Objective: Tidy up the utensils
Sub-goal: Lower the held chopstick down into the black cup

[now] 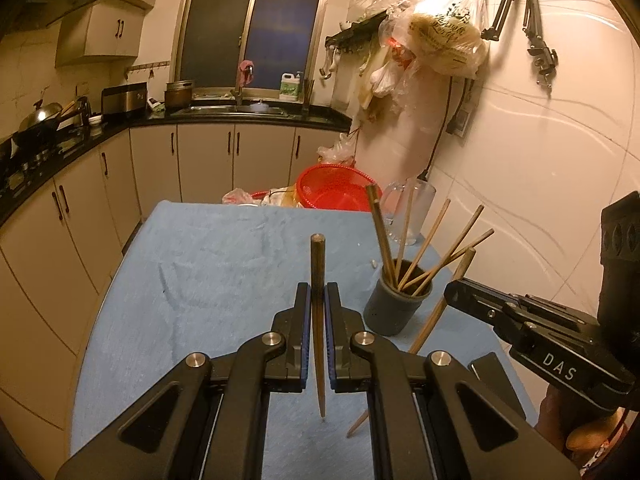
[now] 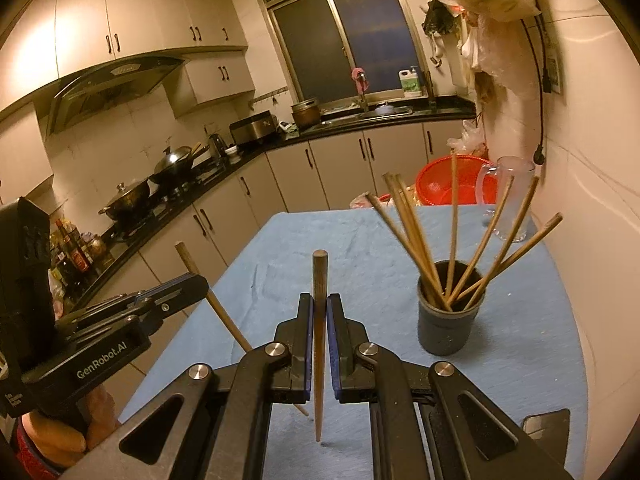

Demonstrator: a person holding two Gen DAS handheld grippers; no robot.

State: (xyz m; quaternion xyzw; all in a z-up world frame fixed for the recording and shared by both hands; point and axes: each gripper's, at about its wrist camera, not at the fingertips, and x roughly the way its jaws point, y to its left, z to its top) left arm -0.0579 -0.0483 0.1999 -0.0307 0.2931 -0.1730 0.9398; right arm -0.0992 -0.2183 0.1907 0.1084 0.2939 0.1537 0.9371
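A: What is each hand carrying?

B: The left gripper [image 1: 318, 296] has its fingers [image 1: 303, 300] clamped on a dark chopstick [image 1: 317, 264], which stands nearly upright between the blue pads, blunt end up and pointed tip down close to the blue cloth [image 1: 208, 264] covering the tabletop. The right gripper [image 2: 319, 306] is pinched on a lighter chopstick [image 2: 319, 276] in the same manner, tip just above the cloth.

A: Do the two show in each other's cameras?

B: Yes. From the left wrist, the right gripper comes in from the right edge with its chopstick slanting down behind the left gripper's frame. From the right wrist, the left gripper comes in from the left edge, its chopstick tilted, with a hand [image 2: 60, 436] wrapped around the handle below.

A: And the rest of the utensils?

B: A dark round holder [image 2: 448, 312] stands on the cloth, ahead and to the right of both grippers, with a fan of wooden chopsticks [image 2: 454, 224] leaning out of it in several directions (seven or so, though two overlap and I cannot count them for certain). Neither held chopstick touches the holder.

A: Anything else on the tabletop?

B: A clear glass mug [image 2: 510, 200] at the far right corner near the wall, and a red colander [image 2: 448, 184] just past the far edge.
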